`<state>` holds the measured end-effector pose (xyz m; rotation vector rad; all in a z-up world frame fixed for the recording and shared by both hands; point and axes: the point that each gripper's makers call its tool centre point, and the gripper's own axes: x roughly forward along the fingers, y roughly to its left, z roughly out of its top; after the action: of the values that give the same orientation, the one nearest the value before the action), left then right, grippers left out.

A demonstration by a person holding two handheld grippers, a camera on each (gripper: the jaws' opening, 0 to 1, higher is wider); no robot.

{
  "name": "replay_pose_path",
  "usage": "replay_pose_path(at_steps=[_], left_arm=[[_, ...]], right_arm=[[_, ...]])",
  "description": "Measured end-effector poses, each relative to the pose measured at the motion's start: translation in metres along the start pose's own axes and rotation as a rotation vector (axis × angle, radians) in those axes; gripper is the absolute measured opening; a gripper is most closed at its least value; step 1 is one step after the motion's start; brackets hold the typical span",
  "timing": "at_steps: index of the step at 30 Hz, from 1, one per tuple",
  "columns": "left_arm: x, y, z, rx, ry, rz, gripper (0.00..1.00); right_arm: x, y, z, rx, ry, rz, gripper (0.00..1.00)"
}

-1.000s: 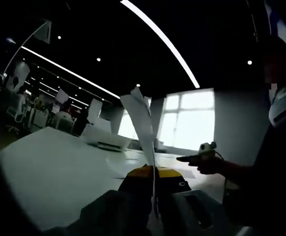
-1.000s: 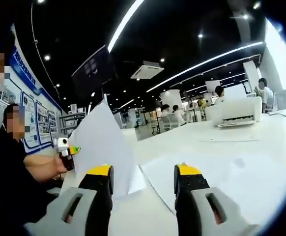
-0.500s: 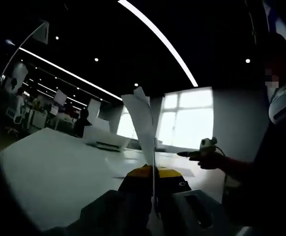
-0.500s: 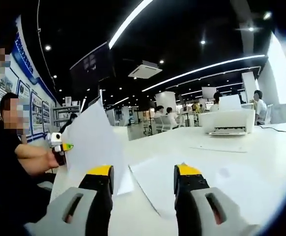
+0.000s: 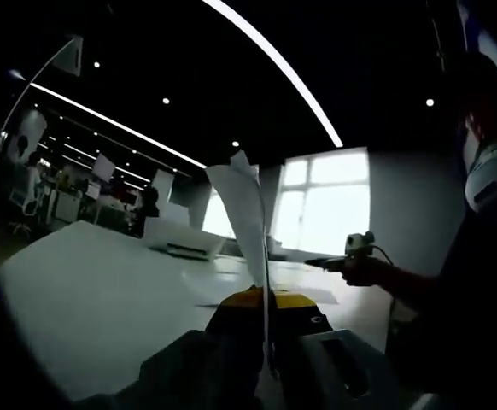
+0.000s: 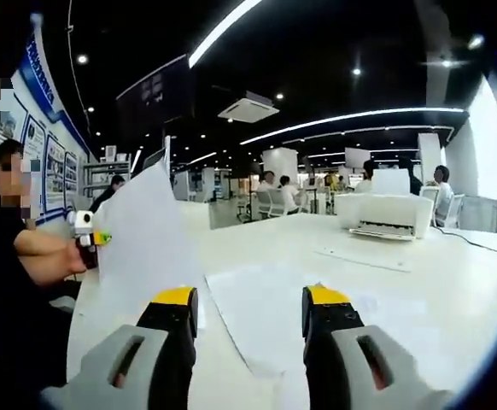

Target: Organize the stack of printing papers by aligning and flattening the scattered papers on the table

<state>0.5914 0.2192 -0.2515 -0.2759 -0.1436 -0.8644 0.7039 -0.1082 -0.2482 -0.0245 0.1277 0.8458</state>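
Room: an open office with a dark ceiling, long strip lights and bright windows; a wide white table (image 6: 453,282) runs ahead of both grippers.
Held sheet: a white paper (image 5: 247,213) stands upright on edge, rising straight out of the left gripper (image 5: 264,301); seen edge-on in the left gripper view, and as a broad tilted sheet (image 6: 142,235) in the right gripper view, up and to the left of the right gripper's left jaw.
Left gripper: jaws clamped on the bottom edge of the paper, the yellow tips pressed together with the sheet between them.
Loose papers: flat sheets (image 6: 266,307) lie on the table just ahead of the right gripper (image 6: 250,299), showing through the gap between its jaws and reaching beyond them.
Right gripper: jaws spread wide apart, nothing between them; it hovers over the loose papers, whether touching cannot be told.
Farther sheet: one more paper (image 6: 364,256) lies flat, well beyond the right gripper's right jaw.
Printer: a white printer (image 6: 383,215) sits on the table past that sheet.
People: several sit at desks far behind the table.
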Motion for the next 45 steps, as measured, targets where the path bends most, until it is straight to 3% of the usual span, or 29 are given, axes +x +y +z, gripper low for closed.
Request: replay_pose_path(at_steps=[8,16,29,35,45], left_arm=[[0.001,-0.001,-0.001,-0.004,0.007,0.001,0.06],[0.001,-0.001,-0.002,-0.005,0.008,0.001,0.06],[0.001,-0.002,-0.001,0.003,0.005,-0.003,0.06],[0.001,-0.002,-0.002,0.004,0.007,-0.001,0.06],[0.001,-0.002,-0.001,0.010,0.004,-0.001,0.06]], right_arm=[[0.006,-0.021,-0.002,-0.040,0.053,-0.055,0.46],[0.018,-0.049,-0.001,-0.025,0.075,-0.095,0.47],[0.027,-0.075,-0.012,-0.010,0.110,-0.132,0.45],[0.032,-0.082,-0.006,0.026,0.081,-0.140,0.44],[0.041,-0.099,-0.008,0.023,0.092,-0.145,0.45]])
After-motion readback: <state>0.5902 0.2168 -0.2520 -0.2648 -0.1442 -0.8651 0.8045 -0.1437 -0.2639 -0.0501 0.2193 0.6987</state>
